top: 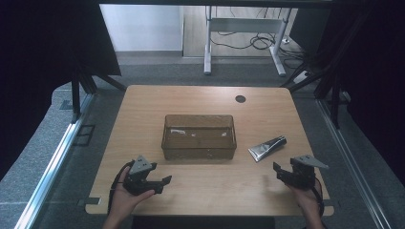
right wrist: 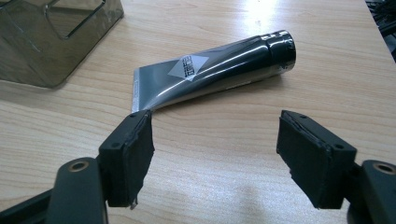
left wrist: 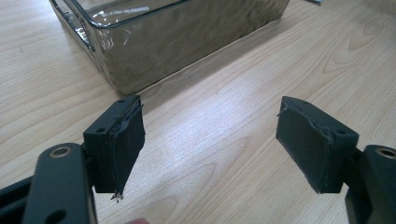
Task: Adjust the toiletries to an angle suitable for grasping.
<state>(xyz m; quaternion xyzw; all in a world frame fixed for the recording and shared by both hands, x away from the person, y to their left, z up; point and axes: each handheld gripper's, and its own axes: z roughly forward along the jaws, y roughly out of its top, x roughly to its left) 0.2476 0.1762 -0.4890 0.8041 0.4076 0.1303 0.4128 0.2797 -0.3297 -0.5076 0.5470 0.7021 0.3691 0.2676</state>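
Note:
A silver and black tube (top: pixel 267 148) (right wrist: pixel 215 70) lies flat on the wooden table (top: pixel 205 191), right of a clear smoky plastic bin (top: pixel 199 136). My right gripper (top: pixel 282 174) (right wrist: pixel 215 158) hovers just in front of the tube, open, with only bare table between its pads. My left gripper (top: pixel 160 183) (left wrist: pixel 210 144) sits near the table's front left, open and holding nothing, a short way in front of the bin (left wrist: pixel 173 37). A corner of the bin (right wrist: pixel 51 37) shows in the right gripper view.
A round cable hole (top: pixel 240 98) sits at the table's far right. Beyond the far edge stands a white desk frame (top: pixel 244 43) with cables on the floor. Dark curtains hang on both sides.

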